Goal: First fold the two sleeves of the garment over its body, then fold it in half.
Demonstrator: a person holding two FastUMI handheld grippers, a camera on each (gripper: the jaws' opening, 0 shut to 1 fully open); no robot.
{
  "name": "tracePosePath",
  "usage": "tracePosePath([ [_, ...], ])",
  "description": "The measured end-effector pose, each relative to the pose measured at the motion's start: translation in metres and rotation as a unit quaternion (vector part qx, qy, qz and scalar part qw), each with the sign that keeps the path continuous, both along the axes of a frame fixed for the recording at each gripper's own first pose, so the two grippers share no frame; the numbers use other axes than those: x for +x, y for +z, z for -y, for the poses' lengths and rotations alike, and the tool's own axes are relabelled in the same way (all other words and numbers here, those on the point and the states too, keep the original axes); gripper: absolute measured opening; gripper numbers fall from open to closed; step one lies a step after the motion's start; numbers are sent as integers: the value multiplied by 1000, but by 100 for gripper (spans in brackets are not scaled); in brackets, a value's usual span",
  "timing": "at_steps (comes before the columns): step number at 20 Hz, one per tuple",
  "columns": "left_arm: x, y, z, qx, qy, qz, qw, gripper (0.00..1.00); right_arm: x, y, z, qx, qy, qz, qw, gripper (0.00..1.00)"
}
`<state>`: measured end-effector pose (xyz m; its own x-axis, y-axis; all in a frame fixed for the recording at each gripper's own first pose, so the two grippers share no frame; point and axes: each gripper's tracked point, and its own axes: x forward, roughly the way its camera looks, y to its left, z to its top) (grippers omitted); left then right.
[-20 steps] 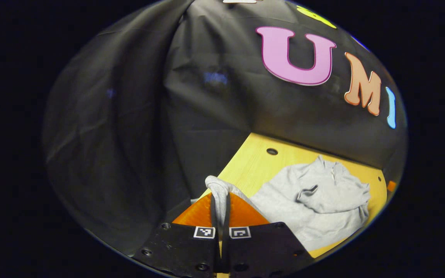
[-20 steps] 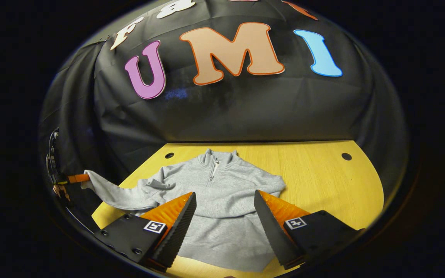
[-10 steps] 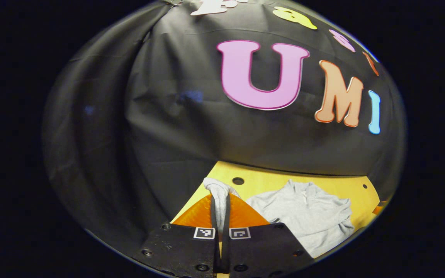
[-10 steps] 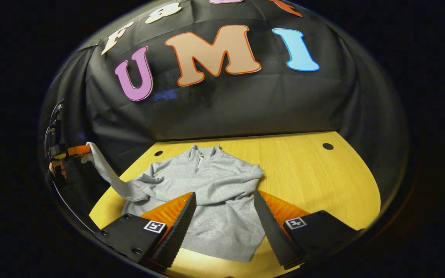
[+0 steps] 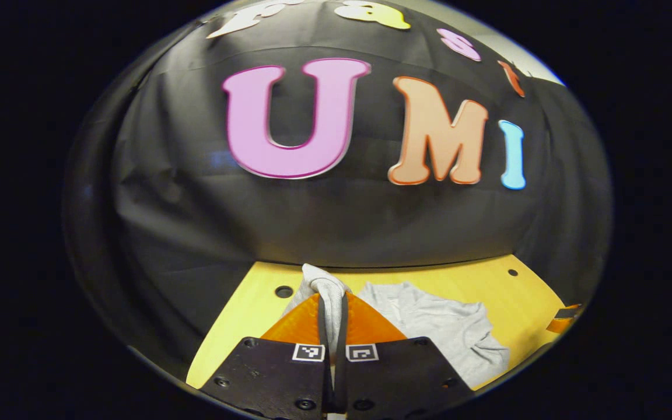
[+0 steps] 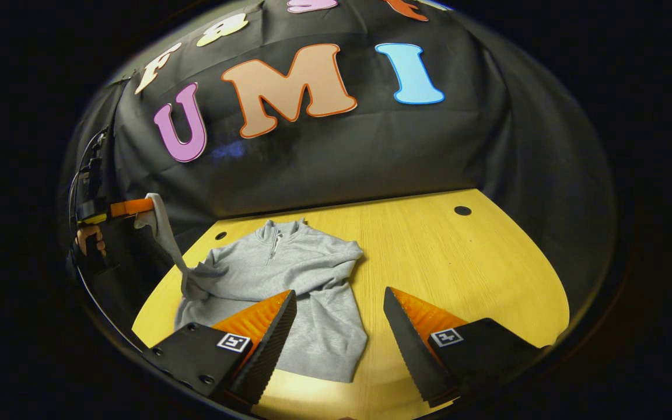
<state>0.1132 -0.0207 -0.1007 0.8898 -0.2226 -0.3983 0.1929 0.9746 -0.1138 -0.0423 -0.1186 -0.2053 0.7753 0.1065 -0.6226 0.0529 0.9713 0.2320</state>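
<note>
The left gripper [image 5: 332, 303] is clenched on the grey garment's sleeve cuff [image 5: 325, 286]. In the right gripper view that sleeve [image 6: 168, 239] hangs from it, raised beside the table [image 6: 458, 262]. The right gripper [image 6: 339, 326] hovers released, the garment's body [image 6: 295, 280] lying flat ahead of its left finger.

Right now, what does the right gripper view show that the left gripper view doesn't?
Right gripper view: the whole sweatshirt lying on the table, one sleeve held up off to the side by the left gripper with a hand behind it, and the right gripper with open fingers above the hem. Left gripper view: a close look at the cuff pinched between its shut fingers. Both: sweatshirt, table, black wall.
</note>
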Motion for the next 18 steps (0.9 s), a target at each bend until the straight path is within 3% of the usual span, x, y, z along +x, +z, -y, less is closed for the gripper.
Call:
tracePosePath([
  [11,-13,-21,156,-8,-141,-31,989,0,-25,-2,48,0,-45,-5,999,96],
  [18,-23,-60,216,4,-184,-63,981,0,-48,-6,76,-8,-63,-13,998,96],
])
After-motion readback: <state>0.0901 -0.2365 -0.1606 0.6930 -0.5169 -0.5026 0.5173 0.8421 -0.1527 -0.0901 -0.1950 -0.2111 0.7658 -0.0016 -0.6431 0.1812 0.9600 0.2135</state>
